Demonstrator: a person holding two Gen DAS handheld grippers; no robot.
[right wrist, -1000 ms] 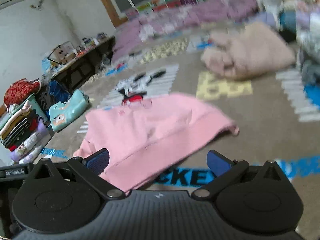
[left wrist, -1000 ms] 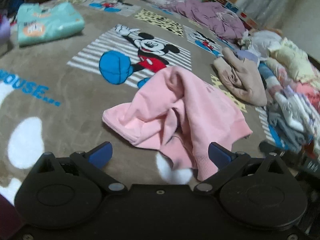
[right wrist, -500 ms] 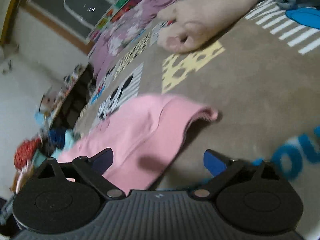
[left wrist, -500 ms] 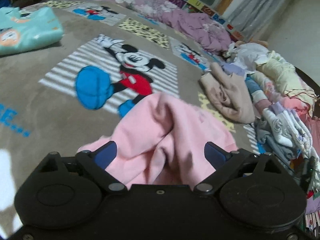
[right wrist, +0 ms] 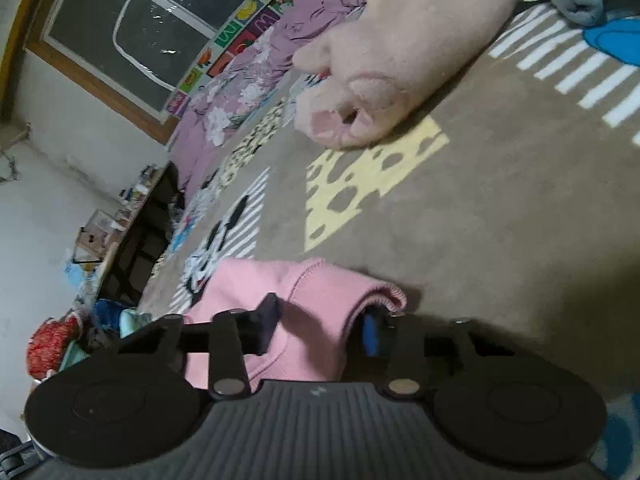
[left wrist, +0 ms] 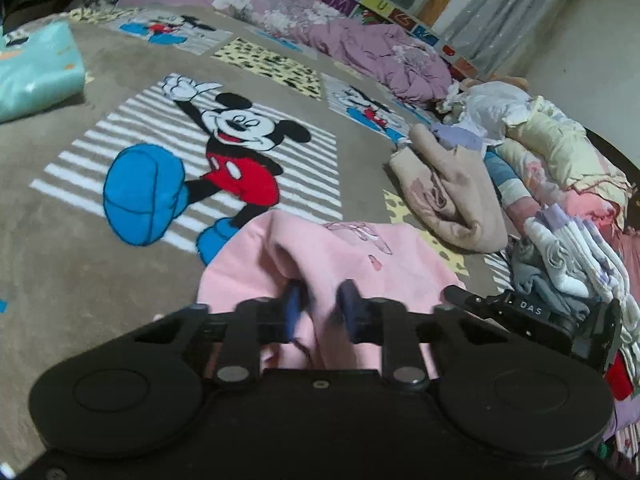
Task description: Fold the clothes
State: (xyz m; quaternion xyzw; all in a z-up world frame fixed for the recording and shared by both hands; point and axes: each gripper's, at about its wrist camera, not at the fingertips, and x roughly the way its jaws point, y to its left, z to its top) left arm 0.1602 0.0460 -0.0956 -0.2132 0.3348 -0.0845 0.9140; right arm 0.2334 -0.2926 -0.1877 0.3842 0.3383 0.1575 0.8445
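A pink sweatshirt (left wrist: 360, 256) lies crumpled on the brown Mickey Mouse blanket (left wrist: 100, 280), close in front of both grippers. My left gripper (left wrist: 320, 312) is closing its jaws, and a raised fold of the pink fabric is pinched between the blue pads (left wrist: 294, 308). In the right wrist view the same sweatshirt (right wrist: 248, 280) shows its ribbed hem (right wrist: 384, 294). My right gripper (right wrist: 320, 326) is closing too, with that hem bunched between its pads. The right tool's black housing (left wrist: 532, 314) shows at the garment's right edge.
A beige fleece garment (left wrist: 452, 200) lies beyond the sweatshirt, seen also as a beige heap (right wrist: 400, 48). Unfolded clothes pile up at the right (left wrist: 568, 248). A folded teal garment (left wrist: 36, 64) sits far left. A purple quilt (left wrist: 360, 40) lines the back edge.
Both grippers have come in onto the pink sweatshirt and their jaws have gone from wide open to closed on its fabric. The right view has rolled and dropped toward the hem.
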